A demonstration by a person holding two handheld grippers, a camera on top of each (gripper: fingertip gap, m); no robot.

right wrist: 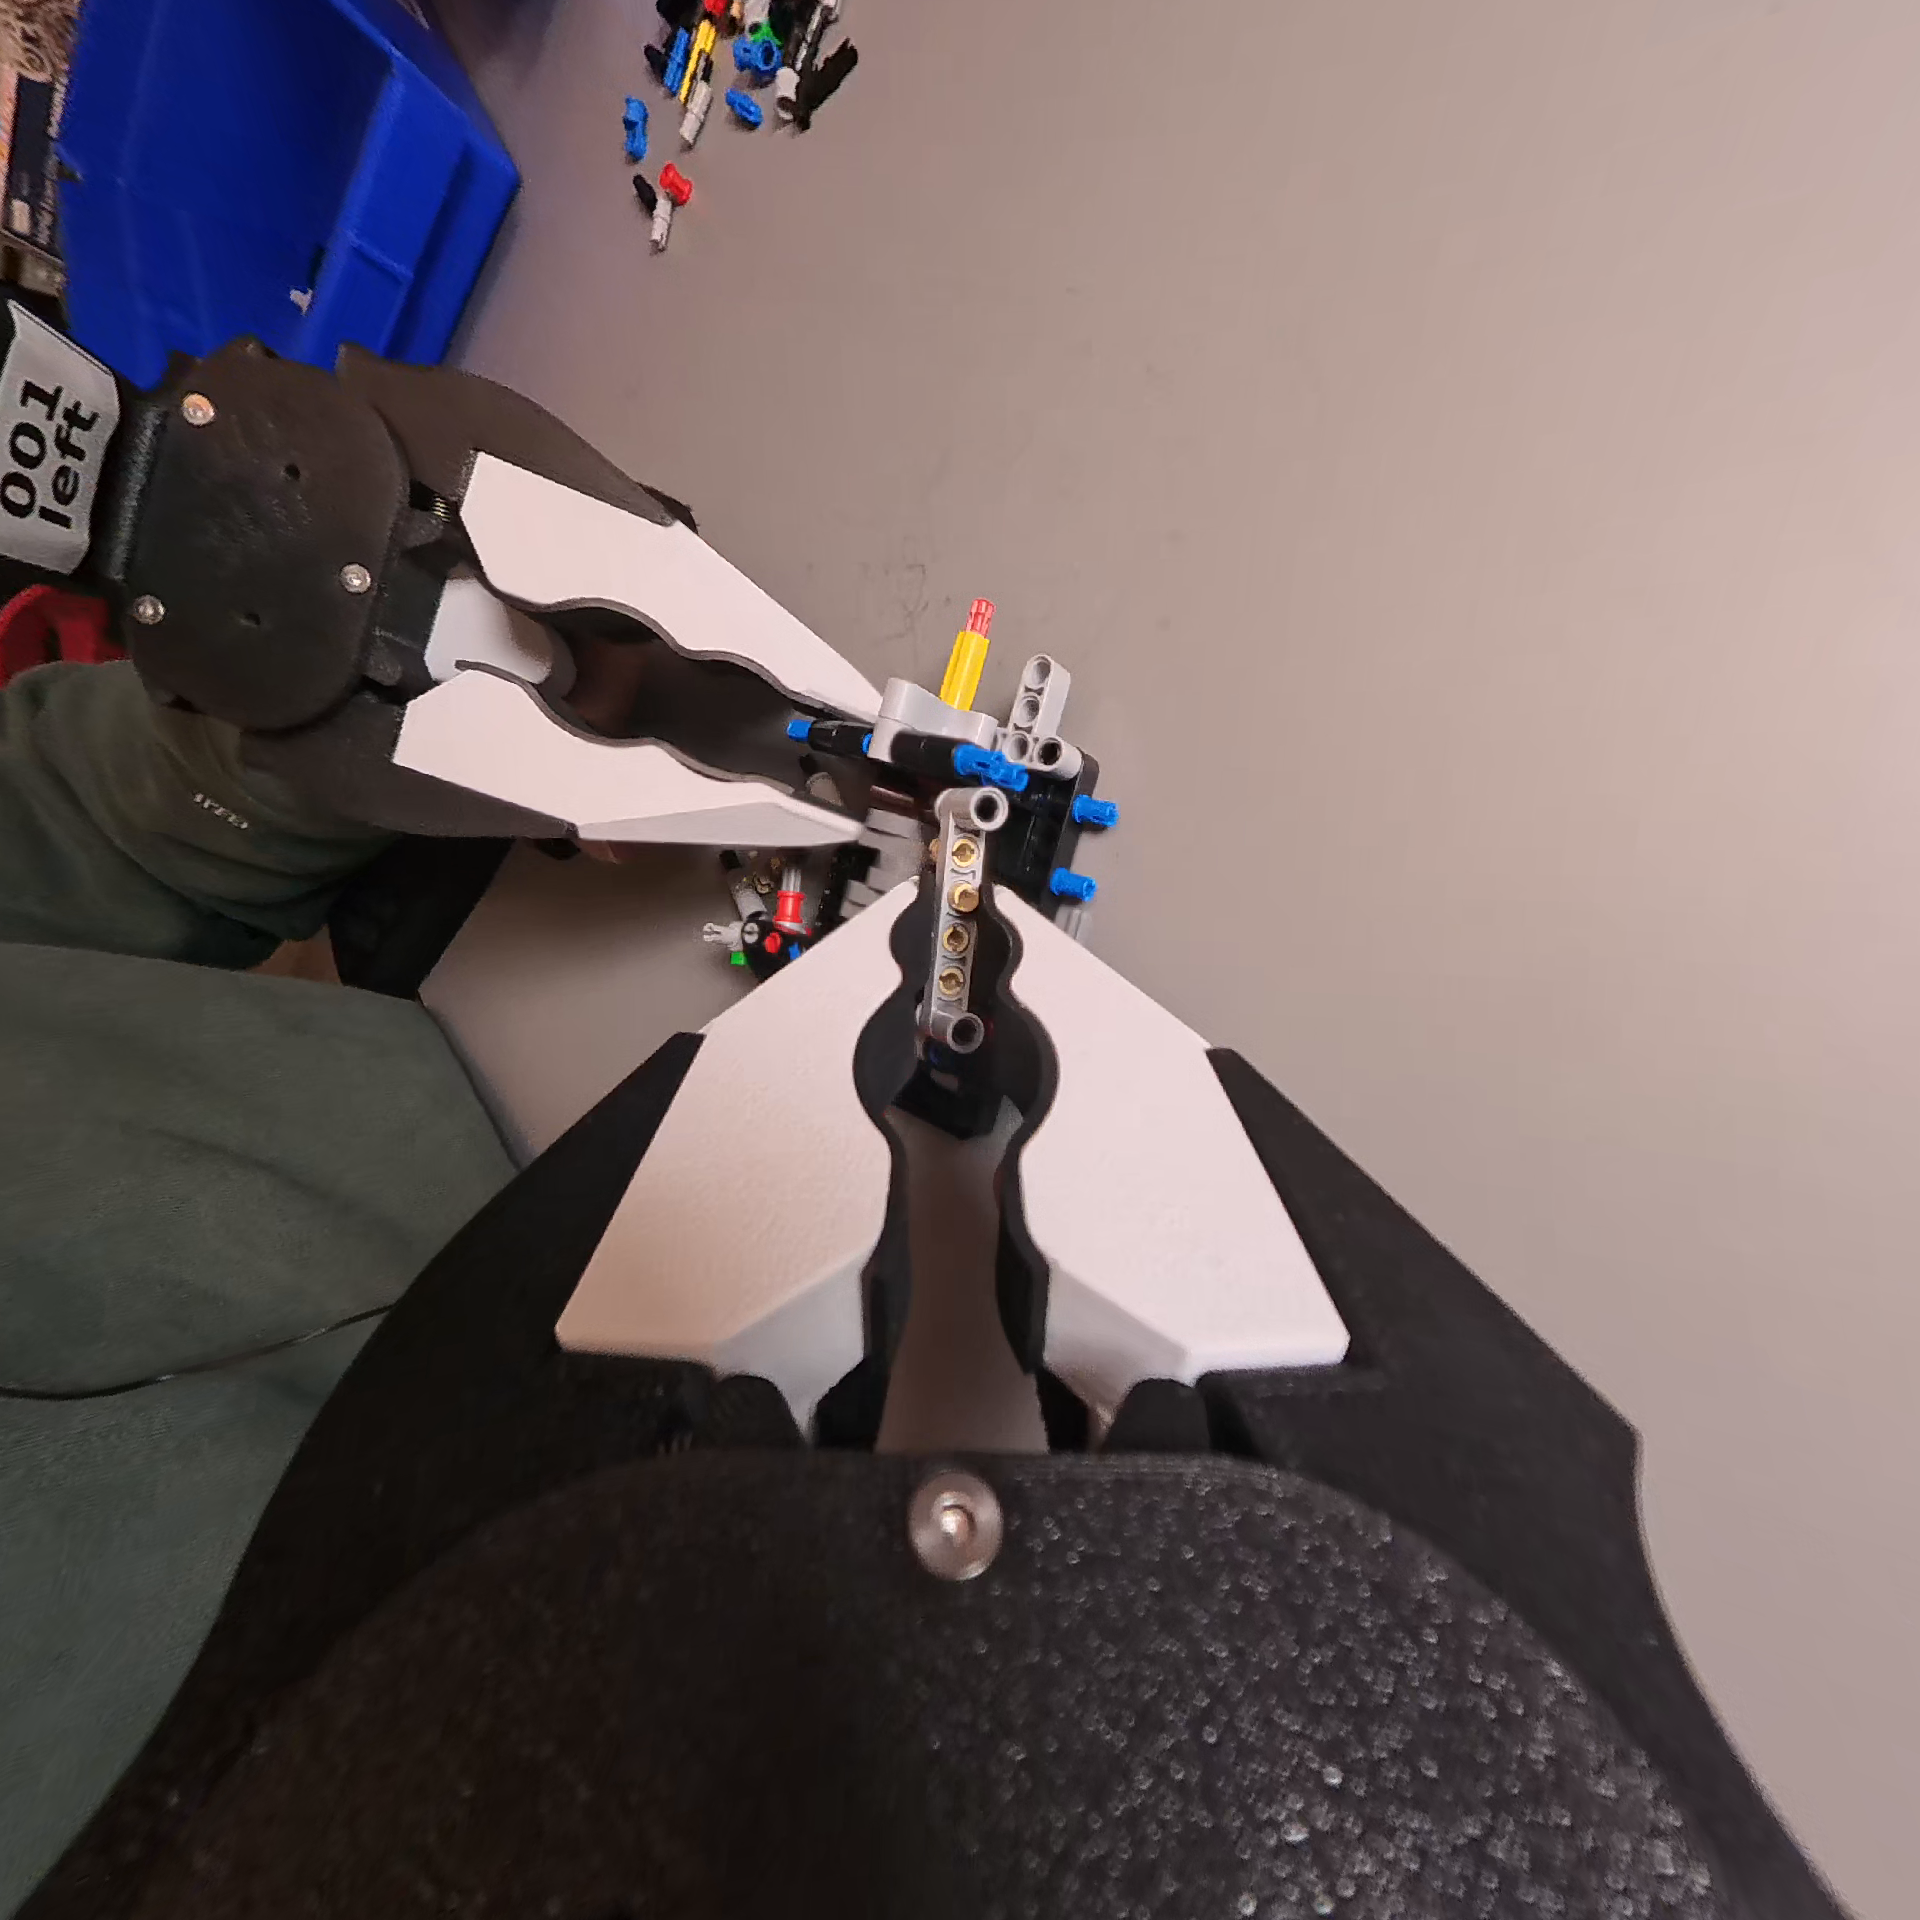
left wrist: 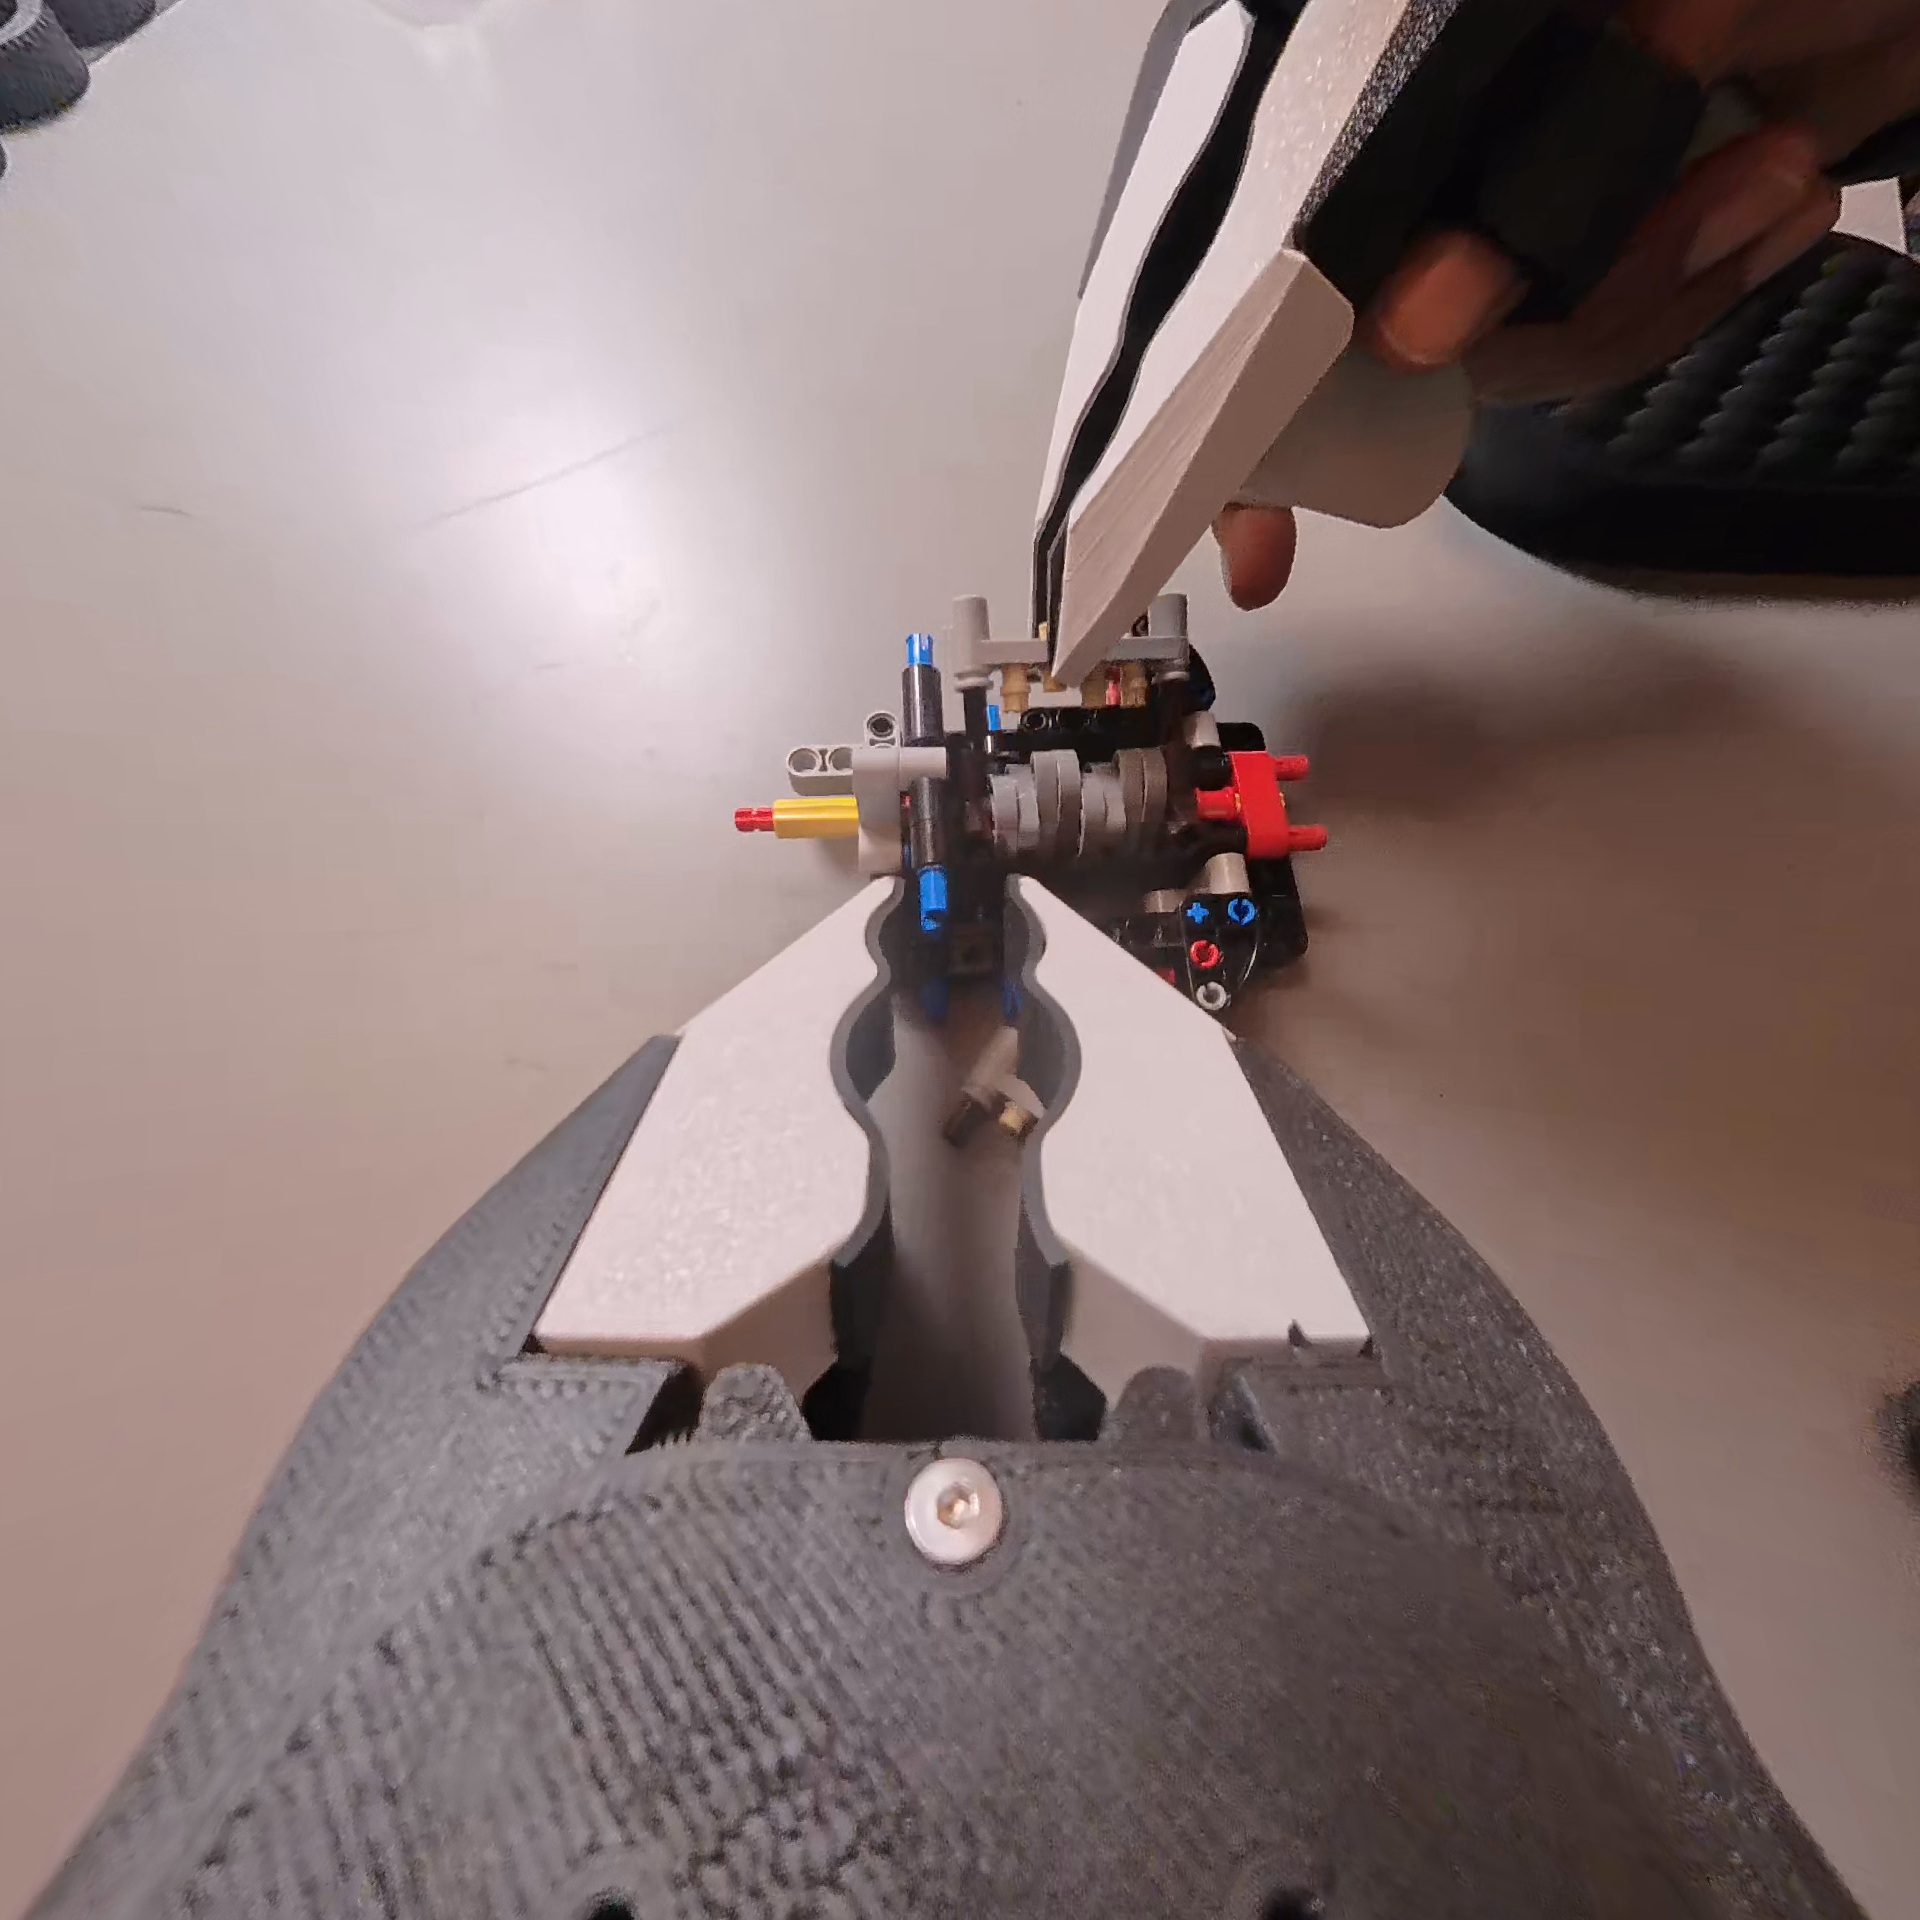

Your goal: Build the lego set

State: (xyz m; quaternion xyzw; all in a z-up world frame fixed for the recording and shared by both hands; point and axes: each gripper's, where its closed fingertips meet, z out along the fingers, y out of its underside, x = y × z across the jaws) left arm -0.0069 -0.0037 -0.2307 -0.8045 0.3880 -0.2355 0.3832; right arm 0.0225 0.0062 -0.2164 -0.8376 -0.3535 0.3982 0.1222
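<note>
In the left wrist view, the left gripper [left wrist: 951, 914] is nearest, its white fingers [left wrist: 748, 1122] closed to a narrow gap around the near end of the lego model [left wrist: 1049, 810], pinching a black and blue upright part at the tips. A small grey and tan connector [left wrist: 987, 1091] lies loose on the table between the fingers, farther back toward the gripper body. The model rests on the pale table [left wrist: 416, 520], just past the tips: grey gears in the middle, a yellow axle with a red tip [left wrist: 800, 819] sticking out to the left, a red piece [left wrist: 1262, 805] on the right. At the model's far side, the right gripper [left wrist: 1055, 665] comes down from the upper right with its tips on a grey beam [left wrist: 1060, 646] set with tan pins. Bare fingertips of the hand [left wrist: 1434, 301] holding it show behind.

In the right wrist view, the right gripper [right wrist: 961, 894] is closed to a narrow gap on that grey beam [right wrist: 958, 914], which runs lengthwise between the fingers. Beyond lies the model [right wrist: 997, 769], and the left gripper [right wrist: 868, 769] grips it from the left. Farther off sit a scatter of loose pieces [right wrist: 727, 94] and a blue bin [right wrist: 260, 187]. A green sleeve [right wrist: 156, 1143] fills the left edge.
</note>
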